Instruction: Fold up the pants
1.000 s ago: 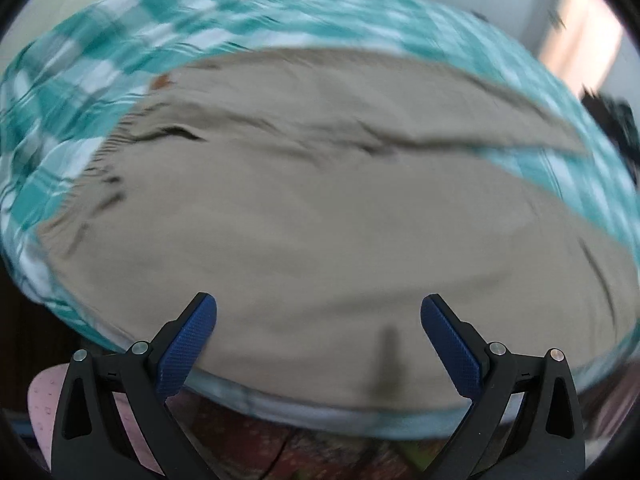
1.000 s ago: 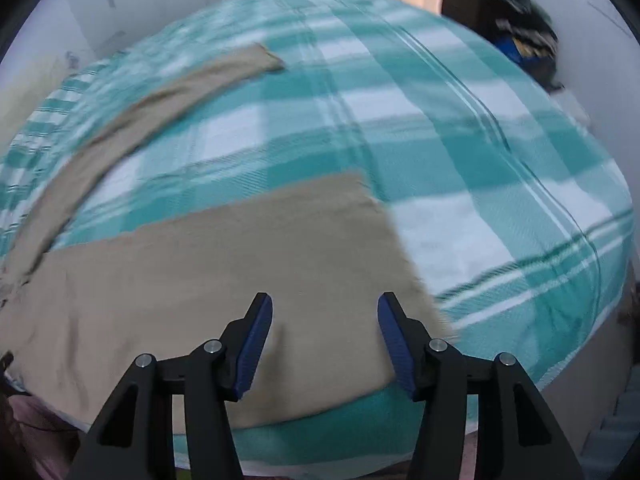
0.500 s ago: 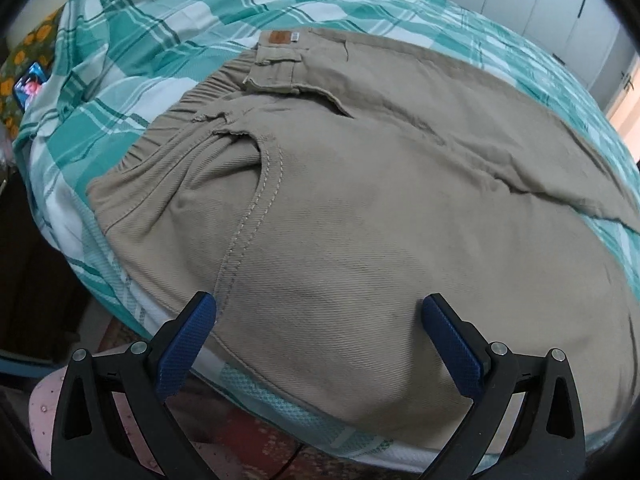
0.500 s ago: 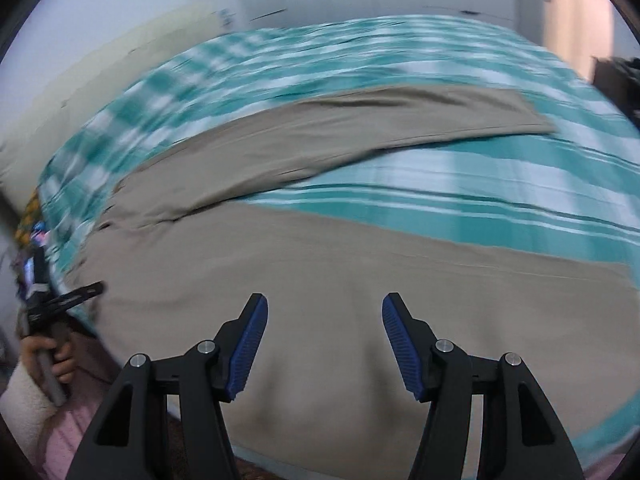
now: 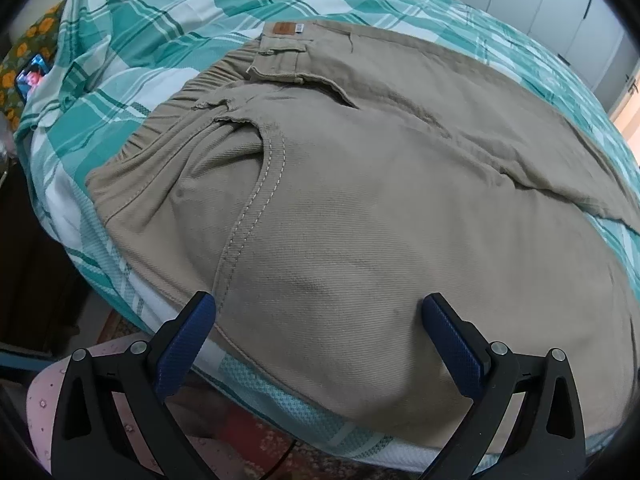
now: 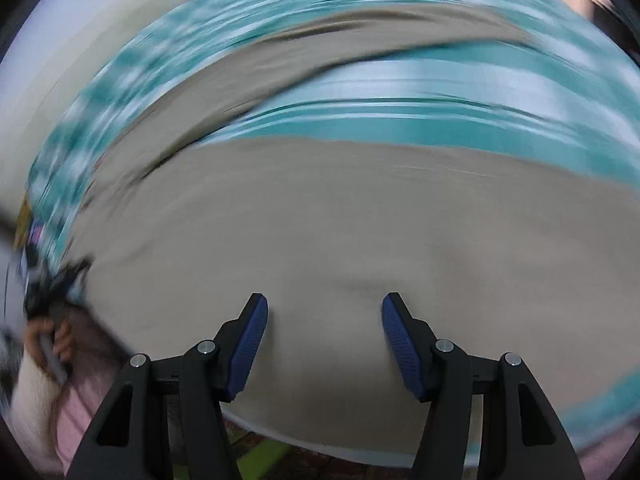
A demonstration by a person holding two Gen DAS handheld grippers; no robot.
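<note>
Beige pants (image 5: 360, 208) lie spread flat on the bed, waistband (image 5: 192, 104) at the left with a brown label (image 5: 282, 28) on it, legs running off to the right. My left gripper (image 5: 318, 312) is open and empty, over the near hip by the bed's front edge. In the blurred right wrist view the pants (image 6: 340, 232) fill the middle, with the far leg (image 6: 320, 48) splayed away across the bed. My right gripper (image 6: 324, 312) is open and empty above the near leg.
The bed has a teal and white checked sheet (image 5: 168, 12). A phone (image 5: 32, 76) lies on a flowered cloth at the far left. White wardrobe doors (image 5: 540, 4) stand behind the bed. The person's hand (image 6: 52, 336) on the left gripper shows at the lower left of the right wrist view.
The left gripper has swung from the legs to the waistband and hip and come closer. The right gripper has swept left along the near leg, still moving fast.
</note>
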